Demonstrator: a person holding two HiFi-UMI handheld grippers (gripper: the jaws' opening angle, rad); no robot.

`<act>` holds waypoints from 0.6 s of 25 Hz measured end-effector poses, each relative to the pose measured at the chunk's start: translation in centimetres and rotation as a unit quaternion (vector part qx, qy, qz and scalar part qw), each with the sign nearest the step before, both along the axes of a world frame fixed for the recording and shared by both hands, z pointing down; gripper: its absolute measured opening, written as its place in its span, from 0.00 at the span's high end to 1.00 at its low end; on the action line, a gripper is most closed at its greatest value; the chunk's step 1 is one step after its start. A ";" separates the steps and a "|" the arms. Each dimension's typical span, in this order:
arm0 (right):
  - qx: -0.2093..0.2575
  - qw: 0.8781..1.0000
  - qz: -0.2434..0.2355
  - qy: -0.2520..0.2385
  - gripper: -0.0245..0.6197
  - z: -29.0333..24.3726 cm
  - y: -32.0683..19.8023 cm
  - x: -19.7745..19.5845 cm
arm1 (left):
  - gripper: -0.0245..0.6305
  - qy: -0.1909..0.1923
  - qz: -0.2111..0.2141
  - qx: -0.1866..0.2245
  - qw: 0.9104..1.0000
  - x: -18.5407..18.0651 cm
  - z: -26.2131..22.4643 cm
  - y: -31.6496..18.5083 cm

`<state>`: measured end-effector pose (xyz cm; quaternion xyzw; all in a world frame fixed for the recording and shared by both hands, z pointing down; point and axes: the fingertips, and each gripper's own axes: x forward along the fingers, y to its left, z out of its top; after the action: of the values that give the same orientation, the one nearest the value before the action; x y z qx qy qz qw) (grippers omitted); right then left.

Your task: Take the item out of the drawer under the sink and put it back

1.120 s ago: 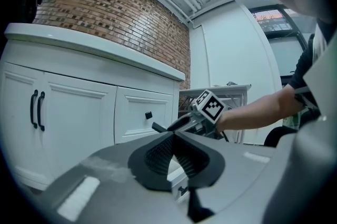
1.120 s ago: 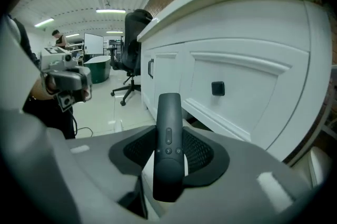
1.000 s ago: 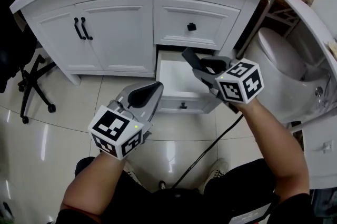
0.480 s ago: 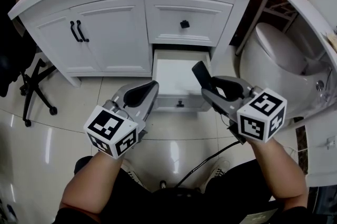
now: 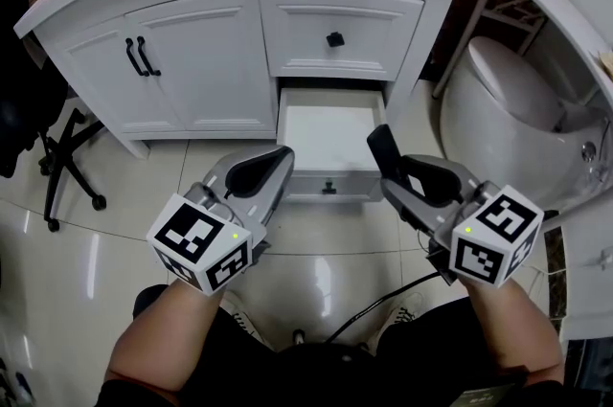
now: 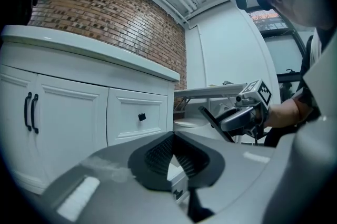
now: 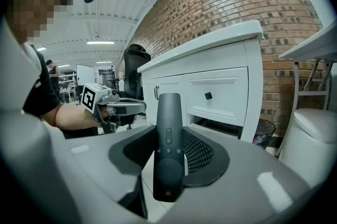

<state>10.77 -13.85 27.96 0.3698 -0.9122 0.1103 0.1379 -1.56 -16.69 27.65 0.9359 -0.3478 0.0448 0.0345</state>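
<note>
Outside the open, bare drawer [image 5: 330,135], the right gripper [image 5: 402,173] jaws clamp the remote [image 7: 168,133] clear of it, left gripper [image 5: 261,173] jaws closed and empty: take-out judged done, put-back not yet done.

Vanity cabinet [image 5: 206,60]: white, panelled fronts.
Door handles [image 5: 136,56]: black.
Upper drawer knob [image 5: 334,39]: black.
Open drawer [image 5: 330,132]: white inside and out.
Remote [image 7: 168,112]: matte black, with a small red dot at the near end.
Left gripper [image 5: 276,158]: grey body, black ribbed pads.
Right gripper [image 7: 171,149]: grey body, black ribbed pads.
Left marker cube [image 5: 199,244]: white faces with black square-block patterns.
Right marker cube [image 5: 495,235]: same white and black pattern.
Brick wall [image 7: 237,1]: red-brown, pale mortar lines.
Floor [image 5: 86,252]: glossy pale cream tiles, thin dark joints.
Toilet [image 5: 498,118]: white.
Chair [image 5: 57,156]: black.
Cable [image 5: 383,300]: black.
</note>
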 end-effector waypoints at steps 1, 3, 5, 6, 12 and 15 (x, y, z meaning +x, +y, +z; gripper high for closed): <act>-0.001 1.000 0.001 -0.001 0.70 0.1 0.0 0.1 | 0.95 -0.001 0.001 0.001 1.000 0.1 -0.1 0.0; -0.003 1.000 0.002 0.000 0.70 0.4 0.0 0.1 | 0.95 -0.002 0.002 0.003 1.000 0.2 -0.1 0.0; -0.004 1.000 0.002 0.002 0.70 0.6 0.0 0.2 | 0.95 -0.002 0.001 0.003 1.000 0.2 -0.1 0.1; -0.005 1.000 0.003 0.002 0.70 0.7 0.0 0.3 | 0.95 -0.002 0.000 0.003 1.000 0.2 -0.1 0.1; -0.004 1.000 0.006 -0.001 0.70 0.6 -0.2 0.4 | 0.96 -0.004 -0.002 0.003 1.000 -0.1 -0.1 0.1; -0.006 1.000 0.004 -0.002 0.70 0.6 -0.1 0.4 | 0.96 0.010 -0.005 0.003 1.000 -0.3 -0.4 0.1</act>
<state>11.13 -13.95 28.58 0.3726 -0.9102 0.1175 0.1378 -1.86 -16.58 27.22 0.9347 -0.3519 0.0344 0.0354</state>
